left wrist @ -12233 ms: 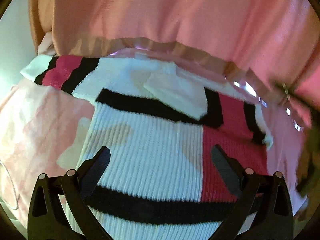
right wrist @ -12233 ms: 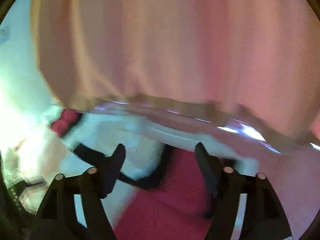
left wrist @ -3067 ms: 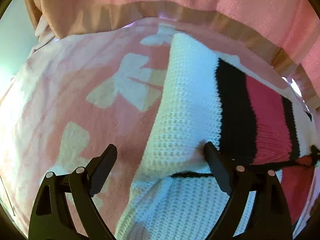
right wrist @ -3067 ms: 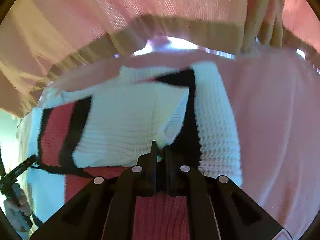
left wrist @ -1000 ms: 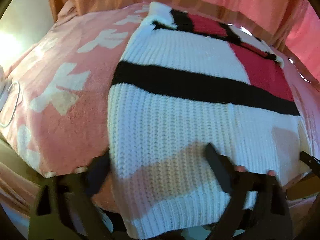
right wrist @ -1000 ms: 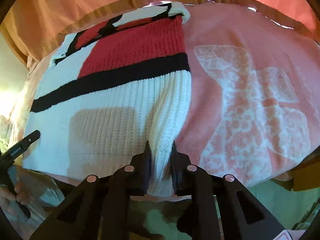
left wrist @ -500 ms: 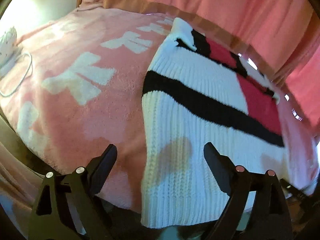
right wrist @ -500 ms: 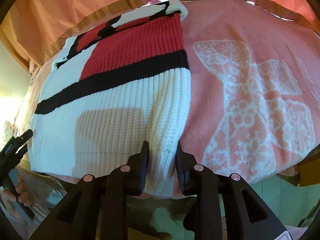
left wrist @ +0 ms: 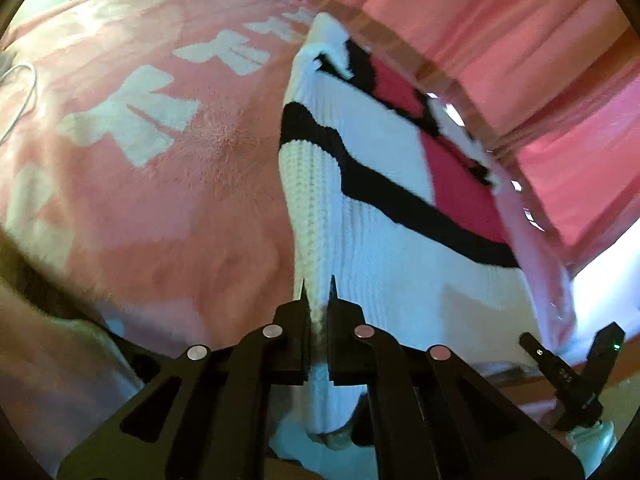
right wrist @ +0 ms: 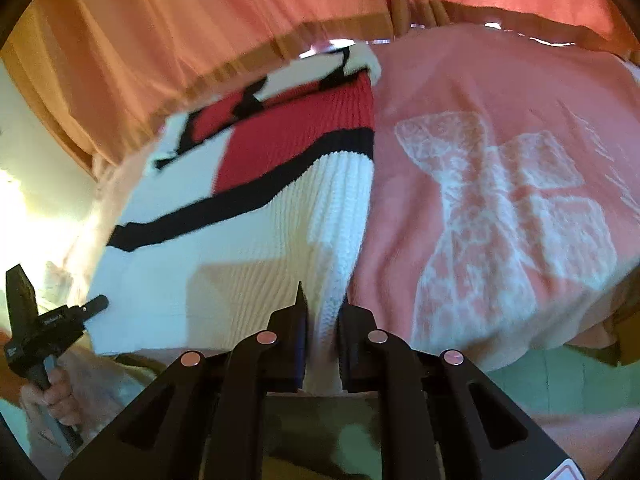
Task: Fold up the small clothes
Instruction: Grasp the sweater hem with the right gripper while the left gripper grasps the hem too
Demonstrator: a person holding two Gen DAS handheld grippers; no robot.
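A small knit sweater (left wrist: pixel 384 216), white with black stripes and a red block, lies on a pink blanket, sleeves folded in. My left gripper (left wrist: pixel 318 300) is shut on the sweater's near left hem corner; white knit shows between its fingers. My right gripper (right wrist: pixel 322 312) is shut on the near right hem corner of the sweater (right wrist: pixel 248 216). The hem hangs a little over the bed's near edge. Each gripper shows in the other's view: the right one in the left wrist view (left wrist: pixel 568 364), the left one in the right wrist view (right wrist: pixel 44 324).
The pink blanket (left wrist: pixel 140 168) with white bow prints (right wrist: pixel 500 204) covers the bed. Pink-orange curtains (right wrist: pixel 200 28) hang close behind the far edge. A white cable (left wrist: pixel 20 96) lies at the far left. The bed's near edge drops off just below the grippers.
My left gripper, open half a second ago, has closed on the left hem corner. My right gripper has tightened on the right corner. Both views have shifted slightly.
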